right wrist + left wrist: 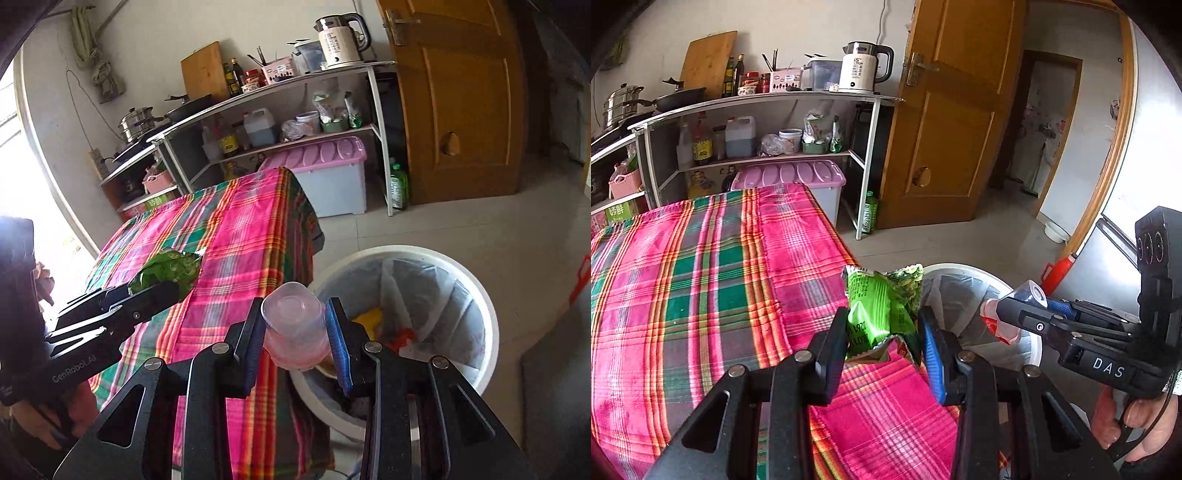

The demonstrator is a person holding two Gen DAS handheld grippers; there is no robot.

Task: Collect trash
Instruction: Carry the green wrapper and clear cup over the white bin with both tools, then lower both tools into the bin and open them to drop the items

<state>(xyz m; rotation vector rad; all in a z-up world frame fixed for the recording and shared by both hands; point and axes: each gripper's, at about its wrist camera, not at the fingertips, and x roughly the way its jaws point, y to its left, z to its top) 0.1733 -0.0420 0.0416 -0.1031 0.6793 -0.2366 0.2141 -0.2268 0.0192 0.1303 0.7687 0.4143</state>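
Green foil, crumpled and torn open at the top, fills the gap of the left hand-held gripper (882,332): this snack wrapper (881,306) is pinched between the black pad and the blue pad, held up above the near right part of the tabletop (701,280), which is covered in a pink, green and orange plaid cloth. Just to the right, the right hand-held gripper (295,328) is clamped on a clear plastic cup (295,321) with a pinkish tint, lying on its side between the pads with its base toward the camera. The cup hangs over the near left rim of a white trash bin (484,314) standing on the floor beside the tabletop; the bin is lined with a clear bag and holds yellow and red scraps. Farther off, a white shelf rack (768,99) along the wall carries an electric kettle (862,66), bottles and pots, with a pink-lidded storage box (798,177) under it. A wooden door (953,110) stands open at the far right.
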